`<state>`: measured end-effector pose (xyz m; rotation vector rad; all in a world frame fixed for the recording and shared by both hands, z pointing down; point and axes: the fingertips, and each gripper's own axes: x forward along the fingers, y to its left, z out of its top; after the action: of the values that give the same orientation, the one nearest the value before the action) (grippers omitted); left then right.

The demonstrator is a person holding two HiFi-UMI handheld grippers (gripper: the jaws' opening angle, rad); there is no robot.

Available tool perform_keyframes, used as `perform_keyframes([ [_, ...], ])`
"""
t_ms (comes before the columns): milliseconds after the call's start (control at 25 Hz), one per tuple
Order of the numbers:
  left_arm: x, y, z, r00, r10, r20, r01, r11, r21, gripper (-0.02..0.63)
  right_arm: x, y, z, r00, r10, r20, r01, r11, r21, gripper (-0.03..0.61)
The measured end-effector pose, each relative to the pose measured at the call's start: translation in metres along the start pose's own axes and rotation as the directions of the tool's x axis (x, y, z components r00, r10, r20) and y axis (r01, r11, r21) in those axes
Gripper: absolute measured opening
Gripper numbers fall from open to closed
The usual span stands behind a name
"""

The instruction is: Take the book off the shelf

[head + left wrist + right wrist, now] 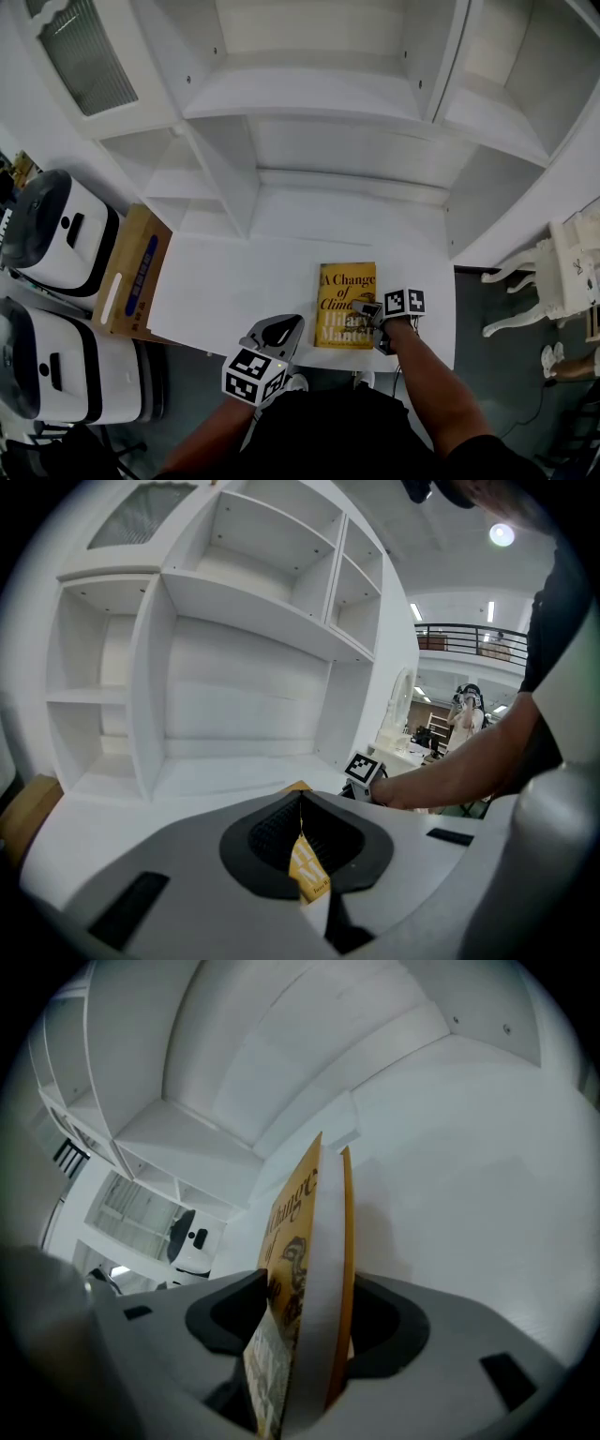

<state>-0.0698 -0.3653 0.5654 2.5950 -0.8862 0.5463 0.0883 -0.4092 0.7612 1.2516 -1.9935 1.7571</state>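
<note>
A yellow book (345,305) lies flat, cover up, on the white table (234,291) in front of the empty shelf unit (309,103). My right gripper (372,316) is at the book's lower right edge. In the right gripper view the book (302,1241) stands edge-on between the two jaws of my right gripper (305,1326), which sit apart without clamping it. My left gripper (279,330) hovers near the table's front edge, left of the book, its jaws together and empty. A yellow strip of the book (307,872) shows below the tips of my left gripper (300,803).
A cardboard box (131,272) lies at the table's left end, with two white machines (56,230) beyond it on the floor. White furniture (562,272) stands to the right. The shelf compartments (234,696) behind the table hold nothing.
</note>
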Motion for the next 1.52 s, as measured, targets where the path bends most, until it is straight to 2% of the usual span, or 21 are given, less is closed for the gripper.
perform_keyframes([
  [200,0.001,0.001,0.000,1.000,-0.015,-0.007,0.015,1.000,0.009,0.011,-0.001,-0.013,-0.002,0.993,-0.117,-0.006,0.117,0.993,-0.012,0.274],
  [400,-0.003,0.003,0.000,0.999,-0.036,-0.008,0.036,0.999,0.017,0.011,0.000,-0.028,-0.005,0.972,-0.234,-0.008,0.234,0.971,-0.044,0.287],
  [680,-0.012,0.011,-0.006,0.998,-0.062,-0.009,0.062,0.998,0.020,0.011,-0.005,-0.025,-0.003,0.967,-0.250,0.043,0.250,0.968,-0.002,0.285],
  [920,-0.022,0.011,-0.007,0.995,-0.103,-0.001,0.103,0.994,0.037,0.011,-0.034,-0.019,-0.001,0.952,-0.261,0.159,0.255,0.965,0.058,0.285],
  [1040,-0.028,0.010,-0.006,0.992,-0.127,0.006,0.127,0.990,0.055,0.011,-0.054,0.004,-0.003,0.938,-0.221,0.266,0.219,0.975,0.039,0.285],
  [1120,-0.034,0.007,-0.007,0.989,-0.147,0.008,0.146,0.987,0.067,0.011,-0.071,0.031,-0.007,0.922,-0.162,0.351,0.173,0.985,0.002,0.285],
  [1280,-0.042,0.001,-0.007,0.983,-0.186,0.015,0.184,0.980,0.082,0.011,-0.106,0.091,-0.016,0.871,-0.029,0.490,0.098,0.988,-0.116,0.270],
  [1320,-0.043,0.000,-0.006,0.981,-0.192,0.017,0.190,0.978,0.085,0.011,-0.115,0.106,-0.018,0.855,0.001,0.519,0.087,0.986,-0.145,0.217],
  [1360,-0.044,-0.001,-0.006,0.980,-0.196,0.019,0.194,0.977,0.088,0.011,-0.124,0.121,-0.020,0.838,0.031,0.544,0.074,0.983,-0.170,0.123],
  [1400,-0.045,-0.003,-0.005,0.980,-0.199,0.023,0.197,0.977,0.088,0.011,-0.132,0.135,-0.022,0.824,0.066,0.563,0.052,0.980,-0.190,0.065],
  [1520,-0.049,-0.011,0.000,0.977,-0.207,0.044,0.203,0.976,0.077,0.011,-0.150,0.170,-0.029,0.782,0.197,0.592,-0.102,0.976,-0.191,0.032],
])
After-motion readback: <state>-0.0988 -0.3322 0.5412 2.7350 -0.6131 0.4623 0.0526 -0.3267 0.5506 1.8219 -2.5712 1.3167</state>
